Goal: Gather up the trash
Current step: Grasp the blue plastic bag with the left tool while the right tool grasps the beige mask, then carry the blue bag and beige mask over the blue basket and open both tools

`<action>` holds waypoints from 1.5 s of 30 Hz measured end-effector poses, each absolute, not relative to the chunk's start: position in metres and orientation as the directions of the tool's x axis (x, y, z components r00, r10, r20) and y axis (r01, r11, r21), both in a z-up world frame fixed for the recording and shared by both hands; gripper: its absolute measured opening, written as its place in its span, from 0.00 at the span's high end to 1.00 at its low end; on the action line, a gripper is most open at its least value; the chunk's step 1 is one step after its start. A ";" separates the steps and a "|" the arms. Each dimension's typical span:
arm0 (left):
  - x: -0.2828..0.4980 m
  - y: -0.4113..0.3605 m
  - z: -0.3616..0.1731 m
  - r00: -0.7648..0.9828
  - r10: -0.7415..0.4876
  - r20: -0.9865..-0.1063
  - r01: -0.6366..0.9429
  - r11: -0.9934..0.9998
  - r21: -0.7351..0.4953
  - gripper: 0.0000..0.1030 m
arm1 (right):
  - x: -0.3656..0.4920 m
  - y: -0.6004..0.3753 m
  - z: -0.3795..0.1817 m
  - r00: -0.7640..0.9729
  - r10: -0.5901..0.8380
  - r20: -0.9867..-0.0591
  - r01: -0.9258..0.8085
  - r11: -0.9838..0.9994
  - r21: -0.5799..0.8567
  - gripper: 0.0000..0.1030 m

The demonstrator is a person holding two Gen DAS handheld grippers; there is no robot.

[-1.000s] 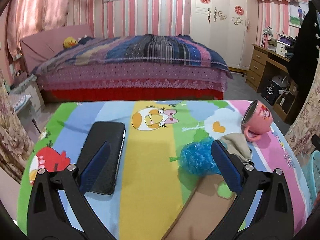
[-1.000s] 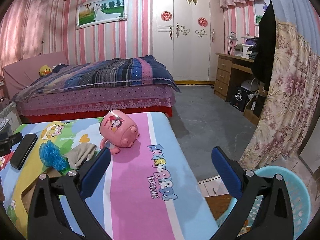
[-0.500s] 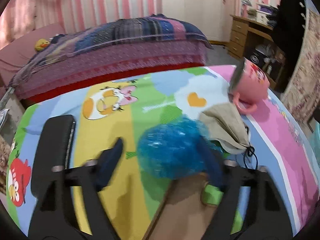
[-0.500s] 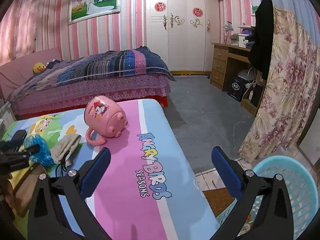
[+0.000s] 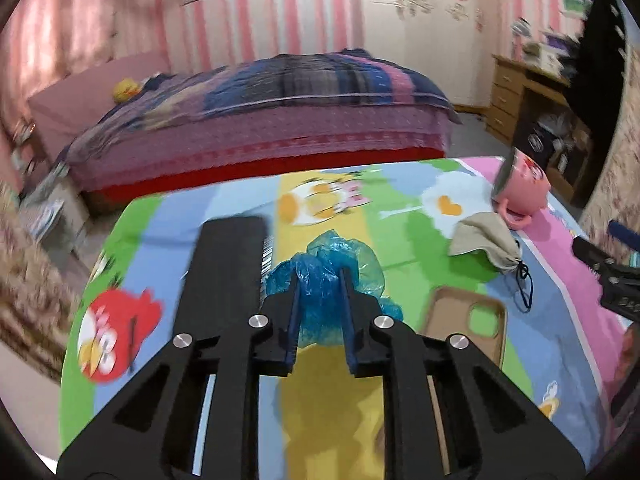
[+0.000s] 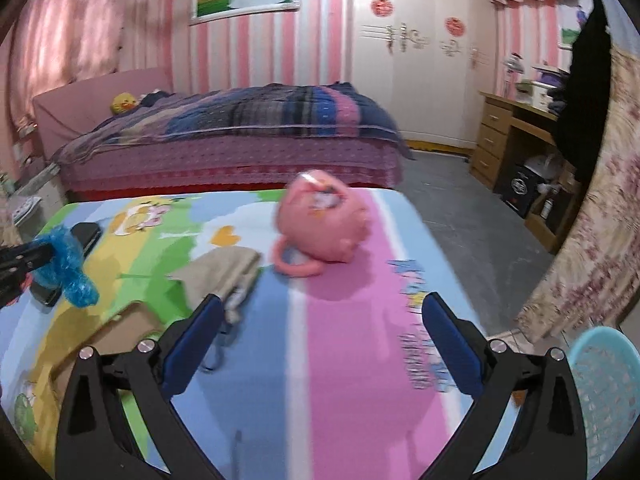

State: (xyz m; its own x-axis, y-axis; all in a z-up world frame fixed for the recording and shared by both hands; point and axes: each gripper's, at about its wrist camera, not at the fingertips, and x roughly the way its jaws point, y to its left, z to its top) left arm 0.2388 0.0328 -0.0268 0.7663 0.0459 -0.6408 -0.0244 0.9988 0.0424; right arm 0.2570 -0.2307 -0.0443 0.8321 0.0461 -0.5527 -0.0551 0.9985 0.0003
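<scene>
My left gripper [image 5: 320, 300] is pinched on the blue bag [image 5: 332, 264], which hangs just above the table [image 6: 340, 360], left of the pink mug [image 6: 320, 216]. The basket [image 6: 608, 380] sits off the table's right edge, far past the mug. My right gripper [image 6: 320, 340] gapes wide and empty, much nearer the basket.

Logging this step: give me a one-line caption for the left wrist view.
Left hand-held gripper shut on crumpled blue plastic bag above the cartoon-print table.
</scene>
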 end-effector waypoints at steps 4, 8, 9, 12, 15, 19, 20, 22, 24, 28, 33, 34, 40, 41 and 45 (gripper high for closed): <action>0.227 0.056 -0.025 0.775 0.076 -0.628 -0.058 0.997 0.048 0.84 | 0.271 -0.208 -0.053 0.802 0.085 -0.591 -0.114 0.993 -0.011 0.10; 0.235 0.073 -0.030 0.770 0.132 -0.624 -0.082 0.991 0.108 0.84 | 0.292 -0.192 -0.058 0.771 0.103 -0.628 -0.141 0.990 -0.011 0.17; 0.239 0.079 -0.031 0.768 0.136 -0.626 -0.092 0.991 0.102 0.84 | 0.295 -0.190 -0.059 0.762 0.110 -0.638 -0.148 0.989 -0.006 0.19; 0.249 0.098 -0.036 0.750 0.105 -0.653 -0.119 0.993 0.022 0.84 | 0.313 -0.176 -0.069 0.722 0.111 -0.683 -0.166 0.986 -0.015 0.32; 0.251 0.108 -0.037 0.749 0.084 -0.657 -0.129 0.992 -0.019 0.84 | 0.322 -0.167 -0.085 0.668 0.121 -0.734 -0.192 0.981 -0.013 0.50; 0.252 0.105 -0.034 0.757 0.084 -0.649 -0.125 0.992 -0.017 0.84 | 0.313 -0.167 -0.080 0.693 0.138 -0.708 -0.210 0.978 -0.014 0.77; 0.251 0.103 -0.033 0.757 0.078 -0.649 -0.121 0.992 -0.023 0.84 | 0.308 -0.169 -0.077 0.708 0.134 -0.693 -0.201 0.979 -0.016 0.79; 0.249 0.097 -0.031 0.761 0.068 -0.645 -0.107 0.994 -0.021 0.84 | 0.299 -0.174 -0.072 0.726 0.144 -0.672 -0.196 0.981 -0.002 0.80; 0.246 0.087 -0.025 0.773 0.062 -0.631 -0.087 0.996 -0.008 0.84 | 0.285 -0.183 -0.063 0.752 0.147 -0.643 -0.187 0.982 0.006 0.80; 0.238 0.071 -0.011 0.798 0.012 -0.603 -0.049 0.998 -0.044 0.84 | 0.252 -0.209 -0.033 0.808 0.132 -0.574 -0.151 0.988 0.015 0.80; 0.227 0.043 0.007 0.824 -0.072 -0.561 0.022 0.995 -0.095 0.84 | 0.213 -0.239 0.000 0.858 0.103 -0.503 -0.114 0.993 0.010 0.80; 0.224 0.036 0.010 0.828 -0.095 -0.553 0.040 0.993 -0.110 0.84 | 0.210 -0.243 0.004 0.862 0.098 -0.497 -0.109 0.994 0.007 0.80; 0.210 -0.004 0.025 0.844 -0.138 -0.519 0.101 0.990 -0.098 0.84 | 0.164 -0.282 0.019 0.883 0.017 -0.469 -0.031 0.999 -0.023 0.80; 0.209 -0.008 0.026 0.843 -0.148 -0.518 0.110 0.989 -0.103 0.84 | 0.158 -0.291 0.019 0.881 0.001 -0.473 -0.011 1.000 -0.020 0.80; 0.203 -0.032 0.029 0.842 -0.165 -0.513 0.142 0.986 -0.084 0.84 | 0.143 -0.315 0.016 0.875 -0.055 -0.481 0.048 0.998 -0.027 0.80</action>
State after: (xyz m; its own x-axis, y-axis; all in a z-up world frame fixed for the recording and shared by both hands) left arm 0.2032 -0.0324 0.0291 0.8423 -0.1652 -0.5131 0.1424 0.9863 -0.0837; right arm 0.1433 -0.3152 0.0156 0.8751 -0.0548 -0.4809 0.0479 0.9985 -0.0266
